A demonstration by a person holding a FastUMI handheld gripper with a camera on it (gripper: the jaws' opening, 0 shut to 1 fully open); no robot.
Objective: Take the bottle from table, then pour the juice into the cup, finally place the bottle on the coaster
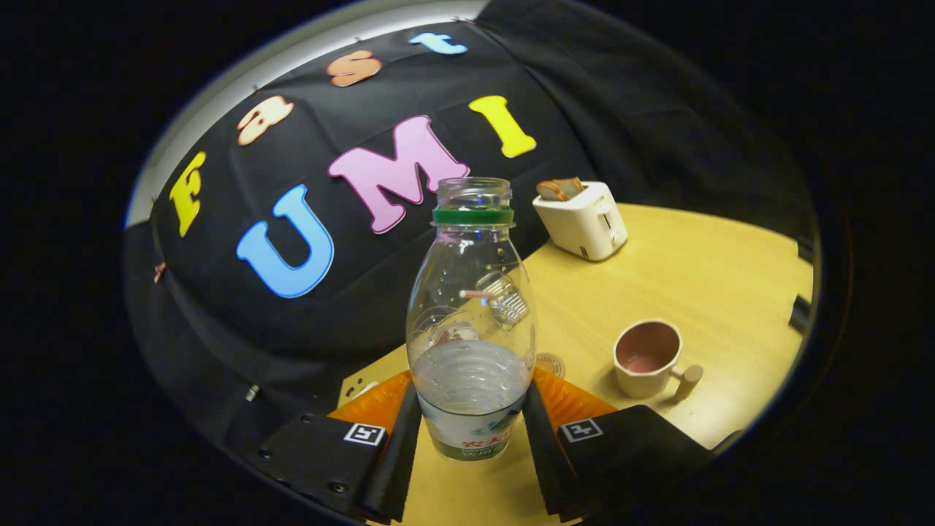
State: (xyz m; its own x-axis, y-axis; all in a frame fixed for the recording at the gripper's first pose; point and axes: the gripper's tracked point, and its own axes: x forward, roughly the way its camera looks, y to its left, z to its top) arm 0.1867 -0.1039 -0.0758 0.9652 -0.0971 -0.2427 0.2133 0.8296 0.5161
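Gripper (471, 431) closed on the bottle (471, 321), one finger (398, 453) pressed to each side of its lower body near the label band. Bottle clear plastic, upright between the fingers, cap off, mouth open, green ring round the neck. Contents: clear liquid filling roughly the lower third, level just above the fingers; upper part empty. Whether the base rests on the table (694, 270) or hangs just above it, cannot tell. Behind the bottle, just beside its right flank: small round coaster (550, 364), flat on the wood, mostly hidden by the bottle and the right finger, nothing on it. Further right, ahead of the right finger and apart from the bottle: cup (647, 358), pale outside, pinkish inside, upright, handle turned towards the right, interior dry as far as can be judged. Beyond the bottle and the cup, near the back edge of the table against the dark cloth wall: white toaster (582, 219), with a brown slice of bread (559, 188) standing out of its slot. Table surface light yellowish wood.
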